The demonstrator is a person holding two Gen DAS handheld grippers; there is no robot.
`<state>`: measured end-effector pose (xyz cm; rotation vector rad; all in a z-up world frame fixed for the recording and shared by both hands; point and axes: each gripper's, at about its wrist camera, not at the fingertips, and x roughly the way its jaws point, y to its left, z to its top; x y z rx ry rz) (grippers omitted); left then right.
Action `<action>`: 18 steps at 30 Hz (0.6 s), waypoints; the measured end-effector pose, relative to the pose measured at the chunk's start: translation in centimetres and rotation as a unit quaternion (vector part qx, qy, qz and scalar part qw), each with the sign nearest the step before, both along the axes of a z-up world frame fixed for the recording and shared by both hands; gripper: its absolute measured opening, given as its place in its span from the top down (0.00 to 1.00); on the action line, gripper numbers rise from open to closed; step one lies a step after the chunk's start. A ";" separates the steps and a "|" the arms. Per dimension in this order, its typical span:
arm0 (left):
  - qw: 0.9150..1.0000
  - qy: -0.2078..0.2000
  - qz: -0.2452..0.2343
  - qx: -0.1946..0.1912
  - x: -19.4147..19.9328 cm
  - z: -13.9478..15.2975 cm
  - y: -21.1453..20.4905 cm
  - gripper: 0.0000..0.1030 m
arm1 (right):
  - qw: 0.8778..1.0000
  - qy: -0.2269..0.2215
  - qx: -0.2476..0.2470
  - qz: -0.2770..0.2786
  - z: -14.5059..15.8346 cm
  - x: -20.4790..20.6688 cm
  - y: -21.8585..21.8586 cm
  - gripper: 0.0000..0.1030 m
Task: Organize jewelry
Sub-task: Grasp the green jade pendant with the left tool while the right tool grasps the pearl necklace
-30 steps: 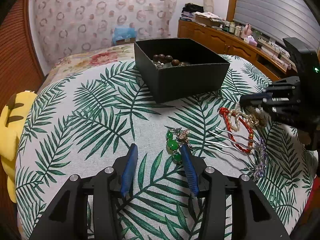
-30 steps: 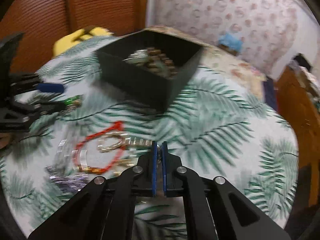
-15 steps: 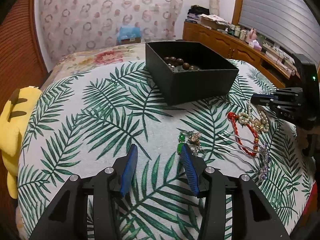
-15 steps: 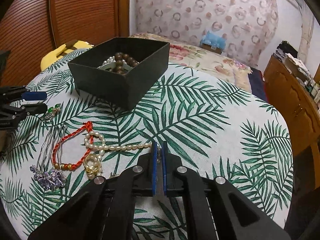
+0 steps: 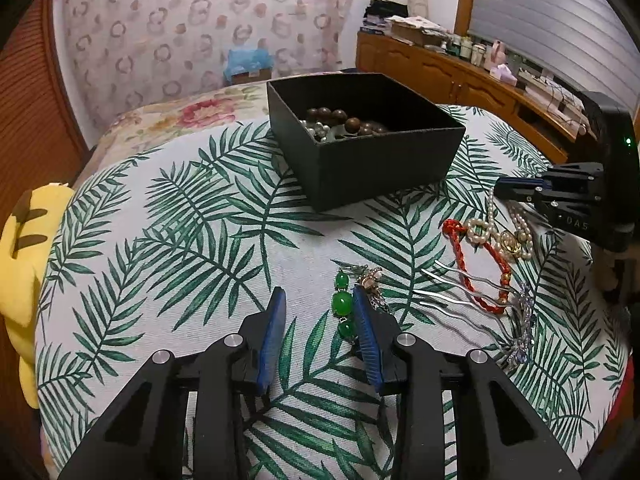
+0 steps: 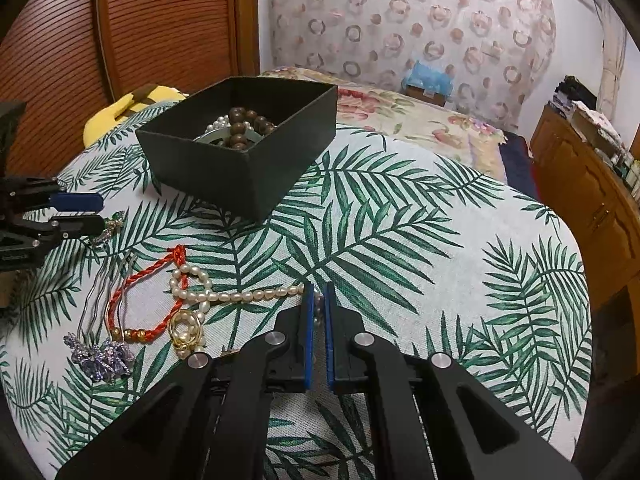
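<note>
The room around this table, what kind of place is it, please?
Most likely a bedroom in a home: a bed with a floral cover stands behind the table, a wooden cabinet carries household clutter, and a patterned curtain hangs behind the bed.

Matt black box (image 5: 384, 168), woven tablecloth (image 5: 200, 240)

Home bedroom, probably; floral bed (image 6: 416, 120); wooden dresser (image 5: 448, 76)

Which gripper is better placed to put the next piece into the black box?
Right. The right gripper is already shut on the white pearl necklace; the left gripper is open beside the green stone piece, holding nothing.
</note>
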<state>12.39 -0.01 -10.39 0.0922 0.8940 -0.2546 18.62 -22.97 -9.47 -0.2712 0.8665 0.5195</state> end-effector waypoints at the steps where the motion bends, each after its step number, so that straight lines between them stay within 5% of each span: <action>1: 1.000 0.001 -0.001 0.002 0.1 -0.1 -0.1 0.68 | 1.000 -0.001 -0.002 0.000 0.0 0.0 0.0 0.94; 7: 1.000 -0.005 -0.004 0.017 0.8 -0.1 -0.1 0.90 | 1.000 -0.002 -0.004 0.000 0.0 0.0 0.0 0.94; 18: 0.999 -0.041 0.027 -0.007 0.0 2.6 2.1 0.90 | 1.000 -0.004 -0.006 0.000 0.0 0.0 0.0 0.94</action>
